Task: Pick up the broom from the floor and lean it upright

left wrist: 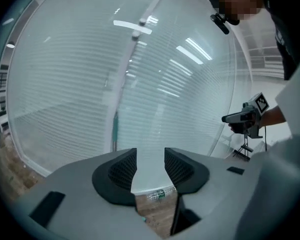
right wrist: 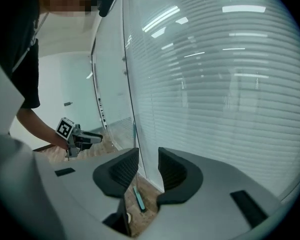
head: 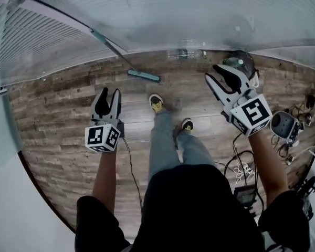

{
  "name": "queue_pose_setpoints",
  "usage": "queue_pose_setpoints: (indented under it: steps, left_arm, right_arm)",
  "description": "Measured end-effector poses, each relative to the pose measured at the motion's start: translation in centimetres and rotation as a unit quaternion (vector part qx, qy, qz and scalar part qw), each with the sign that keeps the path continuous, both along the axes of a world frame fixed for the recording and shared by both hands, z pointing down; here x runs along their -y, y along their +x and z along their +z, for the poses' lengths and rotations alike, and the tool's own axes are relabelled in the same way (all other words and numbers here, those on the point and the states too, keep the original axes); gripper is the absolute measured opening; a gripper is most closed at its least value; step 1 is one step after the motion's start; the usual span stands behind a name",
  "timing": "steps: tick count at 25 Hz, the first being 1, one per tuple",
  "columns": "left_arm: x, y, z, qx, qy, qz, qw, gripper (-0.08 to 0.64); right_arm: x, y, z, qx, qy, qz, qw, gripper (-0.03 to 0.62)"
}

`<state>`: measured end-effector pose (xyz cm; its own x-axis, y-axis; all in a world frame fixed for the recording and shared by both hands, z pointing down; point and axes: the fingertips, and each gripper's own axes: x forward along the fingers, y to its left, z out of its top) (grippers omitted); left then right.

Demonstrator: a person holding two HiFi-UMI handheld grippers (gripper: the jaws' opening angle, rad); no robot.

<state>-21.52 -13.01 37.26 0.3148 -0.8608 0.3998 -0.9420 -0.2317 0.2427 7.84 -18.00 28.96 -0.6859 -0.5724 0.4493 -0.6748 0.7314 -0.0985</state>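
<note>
glass wall (head: 163, 14): blinds behind it, runs across the top of the head view
floor (head: 58, 119): wood planks, cables (head: 241, 167) lying at the right
person: stands mid-floor, shoes (head: 156, 103) between the two grippers
broom (head: 143, 76): off the floor and upright, teal head down at the foot of the glass wall, handle slanting up-left against it; neither gripper touches it
broom top contact: glare hides it, handle probably rests on the glass
left gripper (head: 109, 92): jaws parted to a moderate gap, nothing between them, only wall and floor show through (left wrist: 151, 164); well apart from the broom
right gripper (head: 214, 72): jaws spread wide and empty (right wrist: 148, 159); broom head (right wrist: 139, 199) shows far off through the gap, not gripped
bottle (head: 185, 53): clear plastic, lying at the wall foot right of the broom head, apart from it
step in hand: judged to be the end of the task, lean made and broom let go, both hands clear
next move: little left; keep both grippers away from the handle and confirm that the broom stands by itself
risk: head could slide out on the smooth planks if bumped
</note>
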Motion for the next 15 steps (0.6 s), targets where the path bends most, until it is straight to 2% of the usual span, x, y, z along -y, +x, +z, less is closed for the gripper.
queue_pose_setpoints:
  steps: [1,3,5,10,15]
  left_arm:
    - [-0.3,2.0,-2.4,0.012,0.015,0.009,0.9998,0.181]
    - [-1.1,5.9,-6.7,0.022,0.045,0.02,0.9985,0.077]
    - [-2.6,10.0,-10.6,0.004,0.069,0.033,0.997,0.043]
    - [-10.1,19.3,-17.9,-0.035,0.096,0.064,0.9927,0.023]
    - [-15.9,26.9,-22.8,-0.041,0.113,0.105,0.9872,0.023]
  right_arm:
    - [-0.5,0.9,-2.0,0.009,0.013,0.0,1.0,0.128]
    - [-1.8,2.9,-6.2,0.023,0.044,-0.003,0.999,0.108]
    - [-4.1,4.9,-10.3,0.031,0.078,-0.014,0.996,0.078]
    - [-14.3,9.9,-17.7,0.014,0.148,-0.046,0.988,0.028]
    - [-21.9,16.3,-21.3,0.041,0.184,0.005,0.982,0.025]
